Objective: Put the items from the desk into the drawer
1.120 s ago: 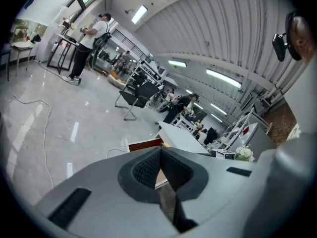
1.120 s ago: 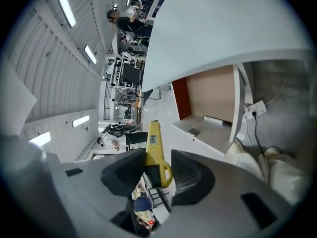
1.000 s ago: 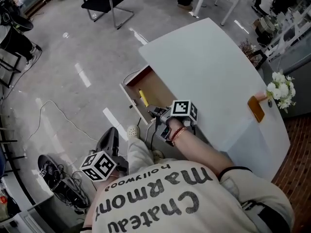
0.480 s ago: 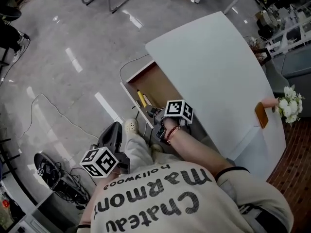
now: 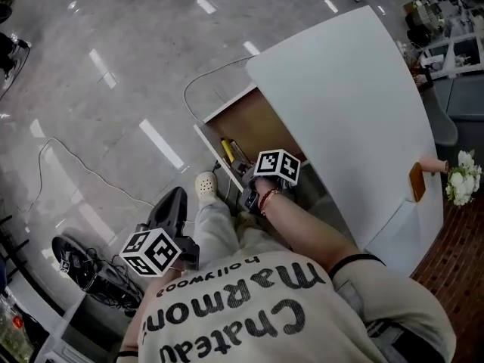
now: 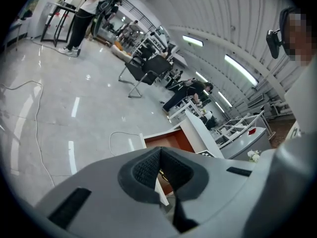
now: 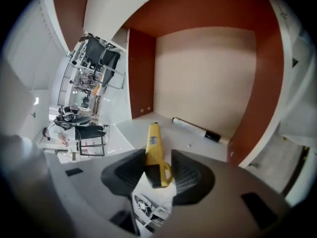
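The step in hand looks like setting the yellow cutter (image 7: 153, 143) down in the open drawer (image 7: 208, 68). The right tool (image 7: 157, 171) is clamped on the cutter's black end. The yellow body sticks out ahead of the jaws, over the pale drawer floor near its front.

To do this well, the person would lower the tip until the cutter lies close to flat on the floor. The jaws should then part and the tool draw straight back, so the loop at the black end does not catch on a pad. The cutter should land beside, not across, the marker pen (image 7: 197, 129) lying further in, whose black cap is close to a side wall. The white worktop (image 5: 340, 104) overhangs the back of the drawer, so a slow withdrawal seems wise.

The left tool (image 6: 159, 151) has its jaws together on nothing. It hangs low by the person's leg, well apart from the drawer.

The cutter is slim and bright yellow, with a small mark partway along, a black block at the held end and a yellow loop there. It looks light and rigid.
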The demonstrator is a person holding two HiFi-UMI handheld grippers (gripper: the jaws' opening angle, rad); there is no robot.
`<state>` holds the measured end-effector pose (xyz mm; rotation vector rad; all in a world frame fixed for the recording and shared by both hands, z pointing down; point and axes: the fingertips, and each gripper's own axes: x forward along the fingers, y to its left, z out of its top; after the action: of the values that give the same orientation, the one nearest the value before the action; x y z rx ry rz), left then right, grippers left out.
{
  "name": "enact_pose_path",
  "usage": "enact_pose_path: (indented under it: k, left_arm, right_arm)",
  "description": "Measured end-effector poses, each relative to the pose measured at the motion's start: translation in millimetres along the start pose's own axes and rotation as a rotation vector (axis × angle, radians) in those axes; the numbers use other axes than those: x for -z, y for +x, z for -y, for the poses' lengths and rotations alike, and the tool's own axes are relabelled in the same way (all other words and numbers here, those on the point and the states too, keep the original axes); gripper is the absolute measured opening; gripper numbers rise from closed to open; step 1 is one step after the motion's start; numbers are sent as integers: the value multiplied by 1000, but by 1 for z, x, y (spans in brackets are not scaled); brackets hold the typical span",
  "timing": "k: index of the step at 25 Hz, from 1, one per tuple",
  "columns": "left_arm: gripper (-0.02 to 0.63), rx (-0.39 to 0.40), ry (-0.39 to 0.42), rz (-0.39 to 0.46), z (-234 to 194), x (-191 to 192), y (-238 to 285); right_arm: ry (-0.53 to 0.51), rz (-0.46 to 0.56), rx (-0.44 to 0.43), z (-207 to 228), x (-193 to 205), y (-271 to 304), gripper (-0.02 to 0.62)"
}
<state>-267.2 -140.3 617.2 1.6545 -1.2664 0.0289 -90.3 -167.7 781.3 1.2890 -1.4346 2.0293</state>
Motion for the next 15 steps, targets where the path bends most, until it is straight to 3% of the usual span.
enact_pose_path:
  k: [6, 15]
  left_arm:
    - [2, 5, -6, -32, -26, -11, 15]
    - [2, 4, -28, -84, -49, -3, 25]
  right_arm:
    - [-178, -34, 95, 12, -5, 25, 169]
    - [-346, -50, 180, 19, -27, 44, 169]
